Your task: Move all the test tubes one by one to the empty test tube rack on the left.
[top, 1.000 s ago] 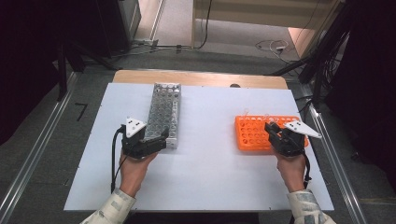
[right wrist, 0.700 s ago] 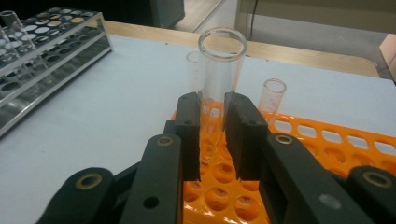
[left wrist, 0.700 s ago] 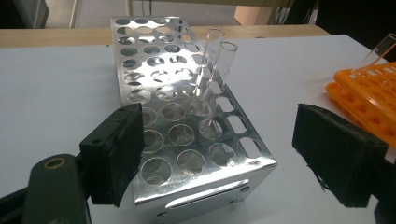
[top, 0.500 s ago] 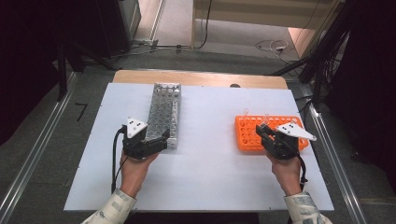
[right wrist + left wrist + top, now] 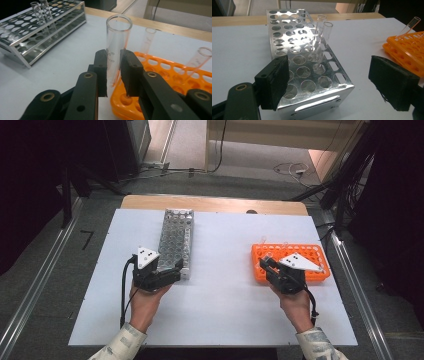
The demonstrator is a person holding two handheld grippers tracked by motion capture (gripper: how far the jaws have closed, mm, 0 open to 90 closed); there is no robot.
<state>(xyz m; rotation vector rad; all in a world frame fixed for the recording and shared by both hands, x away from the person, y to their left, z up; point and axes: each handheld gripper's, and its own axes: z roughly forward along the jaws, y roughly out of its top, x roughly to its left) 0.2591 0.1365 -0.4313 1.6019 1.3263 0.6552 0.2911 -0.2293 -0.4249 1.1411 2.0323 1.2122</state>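
Clearly, a glass test tube (image 5: 117, 47) stood upright between the pads of the right gripper (image 5: 113, 72), which were clamped on its lower half; its open mouth rose well above the jaws. Its bottom end hung over the near left corner of the orange rack (image 5: 175, 75), at the rack's edge nearest the metal rack. In the high view the right gripper (image 5: 270, 267) sat over that same left end of the orange rack (image 5: 320, 270), with the person's right hand (image 5: 295, 302) behind it.

Two more clear tubes (image 5: 197, 61) leaned in holes of the orange rack just behind the held one, close enough to crowd the space around it.

Across a bare stretch of the white table (image 5: 225, 310), well apart to the left, lay the long metal rack (image 5: 176, 240). Two empty tubes (image 5: 322, 37) stood side by side in its holes, near its right edge as the left gripper view showed it.

The left gripper (image 5: 329, 82) waited at the near end of that metal rack (image 5: 312, 82), jaws spread wide with one pad on each side of the rack's corner region, neither pad pressing on it. The left hand (image 5: 145, 300) rested on the table behind it, its cable (image 5: 123, 290) looping back toward the sleeve.
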